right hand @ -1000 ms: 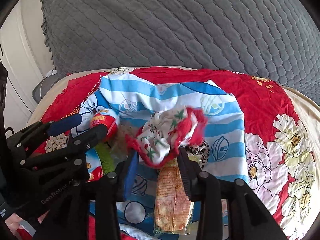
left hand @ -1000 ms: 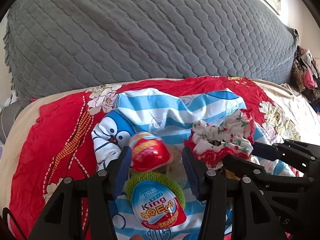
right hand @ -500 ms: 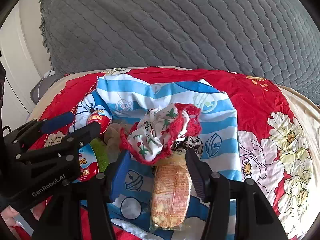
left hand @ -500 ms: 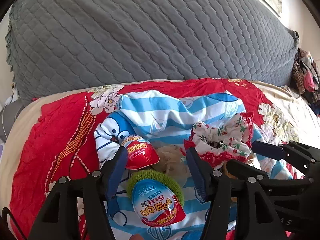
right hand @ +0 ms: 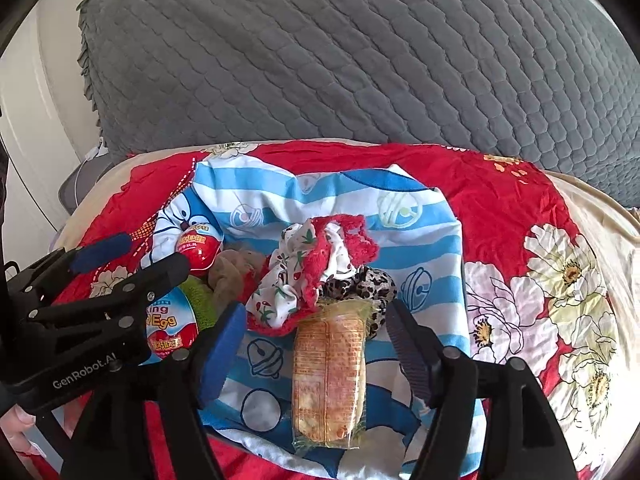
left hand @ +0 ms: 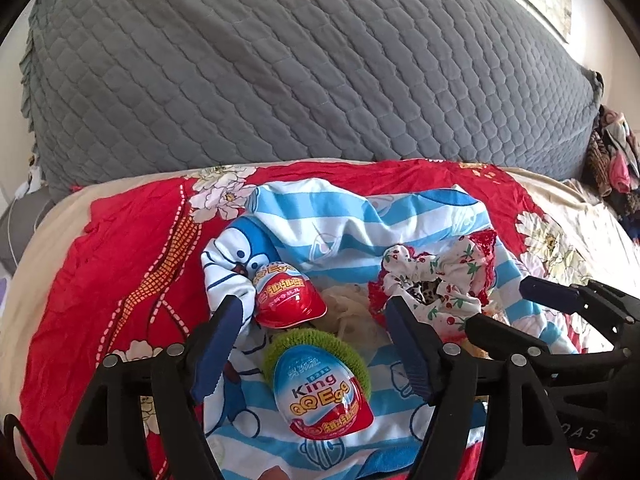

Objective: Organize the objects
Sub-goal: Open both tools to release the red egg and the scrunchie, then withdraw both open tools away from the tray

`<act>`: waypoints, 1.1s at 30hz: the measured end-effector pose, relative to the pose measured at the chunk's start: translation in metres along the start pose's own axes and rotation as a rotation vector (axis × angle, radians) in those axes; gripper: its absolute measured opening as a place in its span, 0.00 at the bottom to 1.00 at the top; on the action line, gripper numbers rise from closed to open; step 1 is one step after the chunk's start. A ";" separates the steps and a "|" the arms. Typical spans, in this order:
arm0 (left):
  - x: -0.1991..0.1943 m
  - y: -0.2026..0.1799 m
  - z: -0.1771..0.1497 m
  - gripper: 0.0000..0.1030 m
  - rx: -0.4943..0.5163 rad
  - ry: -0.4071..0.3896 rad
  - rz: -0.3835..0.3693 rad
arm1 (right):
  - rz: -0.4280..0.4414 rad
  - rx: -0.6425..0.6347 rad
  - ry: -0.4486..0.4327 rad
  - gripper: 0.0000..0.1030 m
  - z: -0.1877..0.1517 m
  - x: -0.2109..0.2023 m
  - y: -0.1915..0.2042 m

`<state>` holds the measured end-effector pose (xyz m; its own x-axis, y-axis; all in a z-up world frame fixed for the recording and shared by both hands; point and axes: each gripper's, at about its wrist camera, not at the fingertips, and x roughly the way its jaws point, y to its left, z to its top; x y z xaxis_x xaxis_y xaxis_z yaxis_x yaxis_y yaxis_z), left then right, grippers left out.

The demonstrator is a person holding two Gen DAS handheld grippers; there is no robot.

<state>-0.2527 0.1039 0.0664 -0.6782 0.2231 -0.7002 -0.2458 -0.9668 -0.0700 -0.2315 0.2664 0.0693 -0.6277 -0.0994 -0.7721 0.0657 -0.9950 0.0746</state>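
Now your left gripper is opening, gripping nothing; red egg at eleven o'clock; right gripper opening over snack packet.

Eggs left, scrunchies right, snack pack before scrunchies, all on cloth.

A grey quilted cushion stands behind the red floral sheet.
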 end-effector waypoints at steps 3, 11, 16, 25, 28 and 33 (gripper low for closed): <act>-0.003 -0.001 -0.001 0.73 0.005 0.000 0.003 | -0.013 -0.001 -0.005 0.75 0.000 -0.005 0.001; -0.016 0.000 -0.002 0.73 0.002 -0.013 -0.021 | -0.047 0.018 -0.033 0.92 -0.001 -0.017 -0.002; -0.022 -0.001 -0.004 0.73 0.005 -0.010 -0.024 | -0.064 0.032 -0.049 0.95 -0.006 -0.022 -0.004; -0.030 0.002 -0.016 0.73 -0.011 -0.001 -0.048 | -0.070 0.031 -0.063 0.97 -0.014 -0.028 -0.003; -0.036 0.000 -0.019 0.73 0.003 -0.018 -0.035 | -0.063 0.037 -0.071 0.97 -0.017 -0.032 -0.003; -0.038 -0.002 -0.023 0.73 0.009 -0.008 -0.033 | -0.057 0.043 -0.075 0.97 -0.021 -0.037 -0.004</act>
<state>-0.2102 0.0948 0.0767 -0.6754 0.2557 -0.6917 -0.2741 -0.9578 -0.0864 -0.1922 0.2736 0.0842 -0.6855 -0.0409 -0.7269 -0.0039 -0.9982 0.0598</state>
